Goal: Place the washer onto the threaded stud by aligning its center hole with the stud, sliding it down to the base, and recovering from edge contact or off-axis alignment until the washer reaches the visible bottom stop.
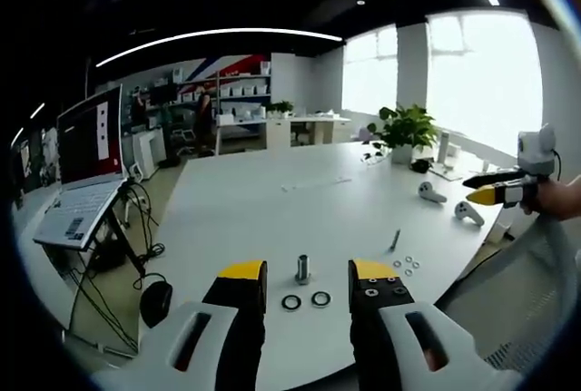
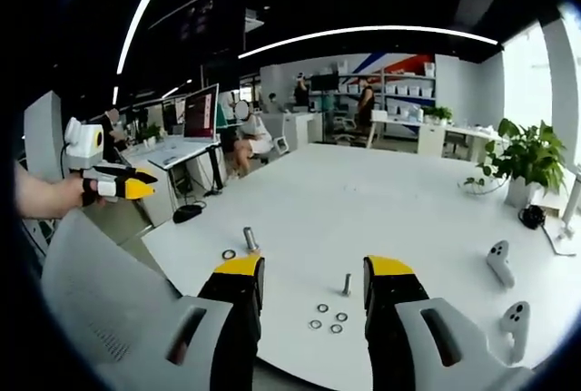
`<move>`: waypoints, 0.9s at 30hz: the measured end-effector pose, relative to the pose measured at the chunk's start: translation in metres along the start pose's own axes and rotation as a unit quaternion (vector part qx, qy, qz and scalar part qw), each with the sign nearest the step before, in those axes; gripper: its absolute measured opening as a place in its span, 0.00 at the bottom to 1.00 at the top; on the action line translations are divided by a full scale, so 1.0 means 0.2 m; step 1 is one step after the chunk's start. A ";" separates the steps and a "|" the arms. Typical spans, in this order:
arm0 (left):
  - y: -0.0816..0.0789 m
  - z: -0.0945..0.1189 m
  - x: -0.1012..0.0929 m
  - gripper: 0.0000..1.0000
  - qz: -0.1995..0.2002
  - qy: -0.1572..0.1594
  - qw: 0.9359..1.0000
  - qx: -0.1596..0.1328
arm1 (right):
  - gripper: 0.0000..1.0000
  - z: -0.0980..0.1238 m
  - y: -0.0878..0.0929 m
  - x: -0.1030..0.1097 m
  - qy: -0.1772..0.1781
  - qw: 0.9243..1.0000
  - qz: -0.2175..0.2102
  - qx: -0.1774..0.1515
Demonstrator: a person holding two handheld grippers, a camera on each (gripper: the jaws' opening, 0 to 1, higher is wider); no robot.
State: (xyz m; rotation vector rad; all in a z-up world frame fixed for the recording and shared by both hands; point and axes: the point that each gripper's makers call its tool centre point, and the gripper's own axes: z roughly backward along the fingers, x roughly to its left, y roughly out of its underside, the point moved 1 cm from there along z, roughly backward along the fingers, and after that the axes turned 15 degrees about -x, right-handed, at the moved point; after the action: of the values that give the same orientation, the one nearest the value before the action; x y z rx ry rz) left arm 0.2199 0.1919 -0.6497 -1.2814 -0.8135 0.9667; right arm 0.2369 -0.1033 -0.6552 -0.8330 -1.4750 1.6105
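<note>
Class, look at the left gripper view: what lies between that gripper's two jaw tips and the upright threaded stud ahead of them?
In the left gripper view, two washers lie flat on the white table between the left gripper and the threaded stud.

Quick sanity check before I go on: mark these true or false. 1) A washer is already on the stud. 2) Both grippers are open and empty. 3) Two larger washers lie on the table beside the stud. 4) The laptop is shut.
1) False: the stud stands bare.
2) True: left gripper and right gripper hold nothing.
3) True: two larger washers lie flat on the table, near the stud.
4) False: the laptop is open.
</note>
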 end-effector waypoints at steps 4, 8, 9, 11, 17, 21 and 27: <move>0.00 0.00 0.00 0.34 0.000 -0.001 1.000 0.000 | 0.46 0.00 0.01 0.00 0.002 1.000 -0.002 0.004; 0.02 0.00 -0.01 0.34 0.000 0.003 1.000 0.011 | 0.45 0.00 0.02 0.00 0.002 1.000 -0.002 0.008; 0.02 0.00 0.00 0.34 -0.001 0.003 1.000 0.010 | 0.45 0.00 0.02 0.00 0.002 1.000 -0.001 0.011; 0.02 0.00 0.00 0.34 0.000 0.002 1.000 0.009 | 0.44 0.01 0.03 0.00 0.001 1.000 0.003 0.015; 0.03 0.00 -0.01 0.33 0.002 0.006 1.000 0.017 | 0.44 0.00 0.05 0.01 -0.002 1.000 -0.001 0.026; 0.04 0.00 -0.02 0.33 0.001 0.009 1.000 0.022 | 0.44 0.01 0.05 -0.01 0.005 1.000 -0.005 0.024; 0.05 0.00 -0.01 0.33 0.001 0.006 1.000 0.023 | 0.44 0.02 0.04 0.00 0.004 1.000 -0.015 0.023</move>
State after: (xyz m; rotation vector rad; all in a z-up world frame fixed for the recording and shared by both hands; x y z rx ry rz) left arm 0.2176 0.1904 -0.6587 -1.2468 -0.7774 0.9733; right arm 0.2330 -0.1061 -0.6631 -0.7873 -1.4324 1.6106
